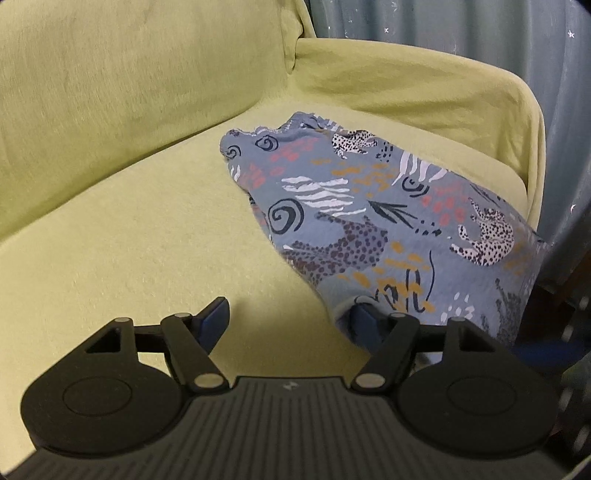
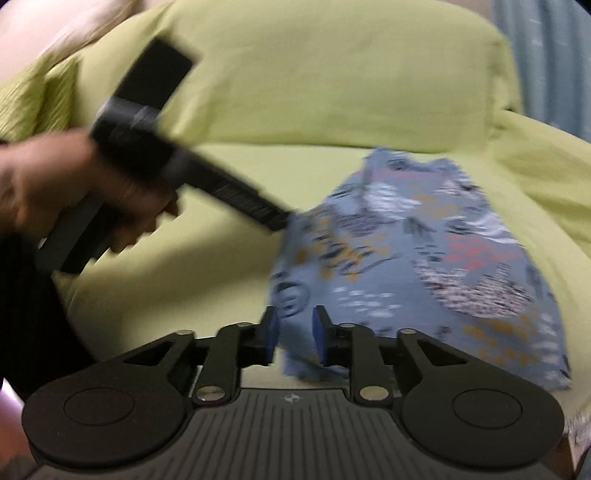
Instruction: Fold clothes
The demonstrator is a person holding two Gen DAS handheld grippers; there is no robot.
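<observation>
A grey-blue garment (image 1: pixel 369 221) printed with leopards, spirals and orange marks lies on the yellow-green sofa seat (image 1: pixel 129 240), and its near end is raised. My left gripper (image 1: pixel 290 319) is open wide; the cloth's near edge drapes over its right finger (image 1: pixel 364 321), while the left finger is bare. In the right wrist view the garment (image 2: pixel 424 240) is blurred by motion. My right gripper (image 2: pixel 295 338) has its blue pads close together on the garment's near corner. A hand (image 2: pixel 74 192) holds the left gripper, whose tip touches the cloth's left edge.
The sofa backrest (image 1: pixel 129 74) rises behind the seat and an armrest (image 1: pixel 443 92) bounds it on the right. A grey-blue curtain (image 1: pixel 480 26) hangs behind. A dark sleeve (image 2: pixel 26 314) shows at the left edge of the right wrist view.
</observation>
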